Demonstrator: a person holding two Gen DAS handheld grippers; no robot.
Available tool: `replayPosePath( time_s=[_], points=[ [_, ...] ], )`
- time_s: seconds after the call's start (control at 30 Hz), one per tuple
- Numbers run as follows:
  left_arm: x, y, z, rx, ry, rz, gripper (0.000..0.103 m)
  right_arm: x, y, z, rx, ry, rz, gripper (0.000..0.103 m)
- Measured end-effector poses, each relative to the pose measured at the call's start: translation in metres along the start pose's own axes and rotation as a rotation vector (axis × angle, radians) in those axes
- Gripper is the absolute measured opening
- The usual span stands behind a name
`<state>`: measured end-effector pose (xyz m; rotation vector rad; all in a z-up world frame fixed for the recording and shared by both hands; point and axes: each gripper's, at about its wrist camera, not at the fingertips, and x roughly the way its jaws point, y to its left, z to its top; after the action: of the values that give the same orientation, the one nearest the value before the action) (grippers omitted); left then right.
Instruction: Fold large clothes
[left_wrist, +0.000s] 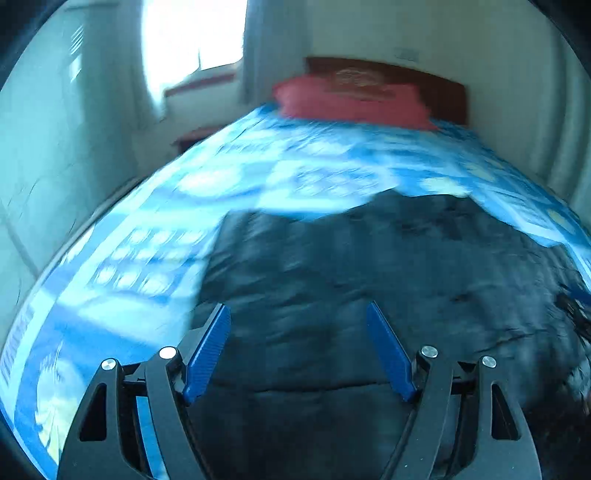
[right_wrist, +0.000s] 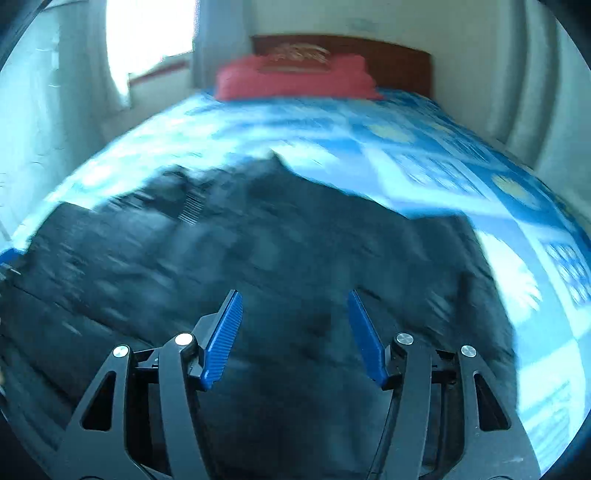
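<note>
Jacket (left_wrist: 351, 277) on bedspread (left_wrist: 258, 177), no legible writing, jaws apart

Right gripper (right_wrist: 294, 302), jaws apart and empty, sits lower centre over a dark garment (right_wrist: 258, 240) spread on a blue patterned bedspread (right_wrist: 424, 155); red pillow (right_wrist: 295, 79) at top centre.
</note>
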<state>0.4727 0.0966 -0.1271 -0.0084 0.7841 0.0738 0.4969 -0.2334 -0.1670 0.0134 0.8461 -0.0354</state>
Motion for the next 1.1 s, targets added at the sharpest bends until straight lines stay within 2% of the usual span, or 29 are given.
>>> replayPosePath(
  time_s=[0.07, 0.1, 0.17, 0.3, 0.4, 0.53, 0.73, 0.93, 1.1],
  points=[
    [0.024, 0.012, -0.002, -0.019, 0.093, -0.013, 0.076, 0.010, -0.013, -0.003, 0.036, 0.018, 0.061, 0.062],
    [0.030, 0.015, -0.005, -0.032, 0.097, -0.035, 0.077, 0.010, -0.012, -0.001, 0.036, 0.020, 0.057, 0.063],
    [0.031, 0.013, -0.004, -0.017, 0.096, -0.019, 0.078, 0.005, -0.008, 0.000, 0.019, 0.007, 0.032, 0.063],
    [0.008, 0.011, -0.005, 0.002, 0.072, 0.001, 0.077, -0.029, -0.016, -0.009, 0.058, -0.015, 0.058, 0.063],
    [-0.027, 0.018, -0.019, 0.016, 0.054, -0.012, 0.077, -0.063, -0.029, -0.026, 0.079, -0.029, 0.061, 0.064],
    [-0.075, 0.028, -0.056, 0.047, 0.060, -0.018, 0.077, -0.110, -0.051, -0.069, 0.111, -0.011, 0.040, 0.065],
    [-0.148, 0.046, -0.140, 0.010, 0.121, -0.066, 0.077, -0.180, -0.086, -0.161, 0.178, 0.034, 0.000, 0.065],
    [-0.205, 0.069, -0.210, -0.084, 0.194, -0.118, 0.077, -0.236, -0.107, -0.259, 0.257, 0.112, 0.000, 0.065],
    [-0.231, 0.083, -0.250, -0.206, 0.261, -0.196, 0.077, -0.262, -0.107, -0.309, 0.301, 0.152, 0.047, 0.065]
  ],
)
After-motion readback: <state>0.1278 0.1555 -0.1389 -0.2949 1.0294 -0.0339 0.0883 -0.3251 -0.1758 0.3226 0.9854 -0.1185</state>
